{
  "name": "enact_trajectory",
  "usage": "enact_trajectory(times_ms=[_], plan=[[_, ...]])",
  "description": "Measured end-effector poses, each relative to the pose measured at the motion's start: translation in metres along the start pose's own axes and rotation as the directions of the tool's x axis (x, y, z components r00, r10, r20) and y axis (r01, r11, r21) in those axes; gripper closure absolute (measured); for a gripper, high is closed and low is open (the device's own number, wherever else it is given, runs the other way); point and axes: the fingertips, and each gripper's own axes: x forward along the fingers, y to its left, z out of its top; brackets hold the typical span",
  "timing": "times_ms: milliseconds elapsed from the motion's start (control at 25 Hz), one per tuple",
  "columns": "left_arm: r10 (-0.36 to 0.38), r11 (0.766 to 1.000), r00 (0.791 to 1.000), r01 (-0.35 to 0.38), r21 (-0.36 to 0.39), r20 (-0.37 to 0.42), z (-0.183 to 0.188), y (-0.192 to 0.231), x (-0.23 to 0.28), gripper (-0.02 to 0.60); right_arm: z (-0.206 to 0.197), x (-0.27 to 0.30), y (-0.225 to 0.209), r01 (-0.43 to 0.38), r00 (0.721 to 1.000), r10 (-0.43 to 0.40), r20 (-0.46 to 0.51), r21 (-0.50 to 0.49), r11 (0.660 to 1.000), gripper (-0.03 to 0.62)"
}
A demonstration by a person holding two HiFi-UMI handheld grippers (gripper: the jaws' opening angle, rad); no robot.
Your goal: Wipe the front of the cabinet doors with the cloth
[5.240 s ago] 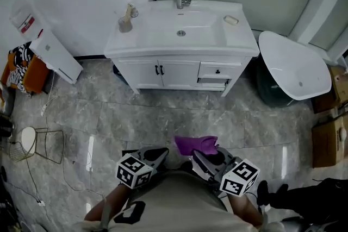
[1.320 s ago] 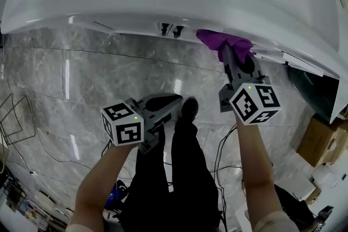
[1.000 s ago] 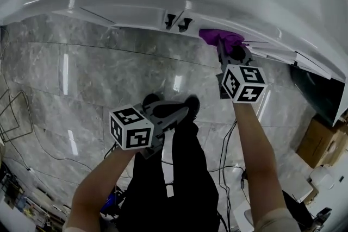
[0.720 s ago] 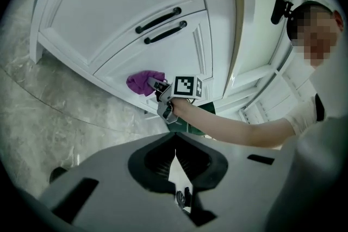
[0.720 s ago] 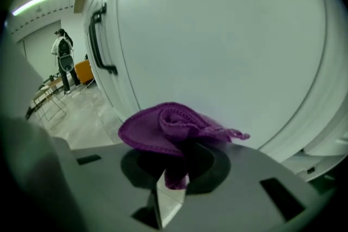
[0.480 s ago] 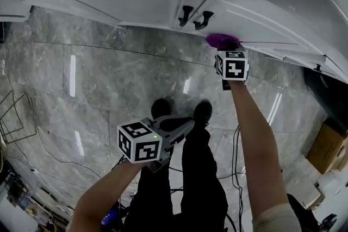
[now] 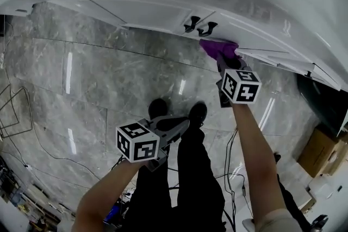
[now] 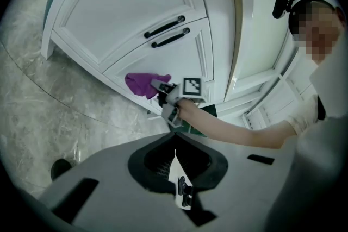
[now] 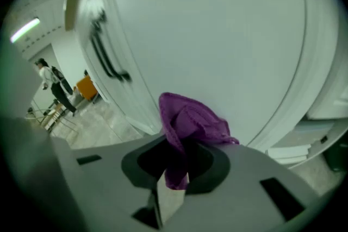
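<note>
Cloth (image 7: 217,49) pinched in right gripper (image 7: 223,60), flat ahead against door (image 9: 217,35) beside handles (image 7: 199,25); left gripper (image 7: 182,123) closed, empty, farther back.

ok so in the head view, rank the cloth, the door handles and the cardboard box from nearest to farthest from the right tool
1. Purple cloth: pinched in the right tool itself.
2. Door handles: just up and to the left of it.
3. Cardboard box: far off at the lower right.
</note>
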Motion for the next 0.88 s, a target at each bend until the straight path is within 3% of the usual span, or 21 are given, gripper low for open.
enact_trajectory(times_ms=[80, 240, 320, 440, 520, 760, 880], plan=[[-0.002, 1.000, 1.000, 0.003, -0.005, 0.027, 0.012, -0.008, -0.001, 0.561, 0.047, -0.058, 0.034, -0.074, 0.987, 0.074, 0.140, -0.006, 0.997, 0.531], [0.001, 1.000, 0.998, 0.000, -0.019, 0.064, 0.029, -0.020, -0.006, 0.561, 0.134, -0.155, 0.082, -0.167, 0.911, 0.159, 0.379, -0.012, 0.986, 0.531], [-0.003, 1.000, 0.998, 0.004, -0.017, 0.070, 0.035, -0.025, -0.008, 0.561, 0.166, -0.178, 0.095, -0.176, 0.878, 0.171, 0.447, -0.031, 0.984, 0.530], [-0.006, 1.000, 0.998, 0.006, -0.002, 0.062, 0.038, -0.027, -0.012, 0.561, 0.196, -0.184, 0.105, -0.176, 0.851, 0.185, 0.492, -0.064, 0.982, 0.530], [-0.002, 1.000, 0.998, 0.002, 0.006, 0.058, 0.037, -0.025, -0.015, 0.561, 0.203, -0.175, 0.105, -0.155, 0.853, 0.179, 0.490, -0.089, 0.984, 0.530], [0.016, 1.000, 0.998, -0.014, -0.025, 0.059, 0.029, -0.009, -0.026, 0.561, 0.168, -0.115, 0.092, -0.077, 0.917, 0.117, 0.381, -0.118, 0.990, 0.530], [0.021, 0.999, 0.998, -0.019, -0.037, 0.060, 0.024, -0.001, -0.030, 0.561, 0.157, -0.100, 0.084, -0.048, 0.916, 0.095, 0.390, -0.129, 0.991, 0.531]])
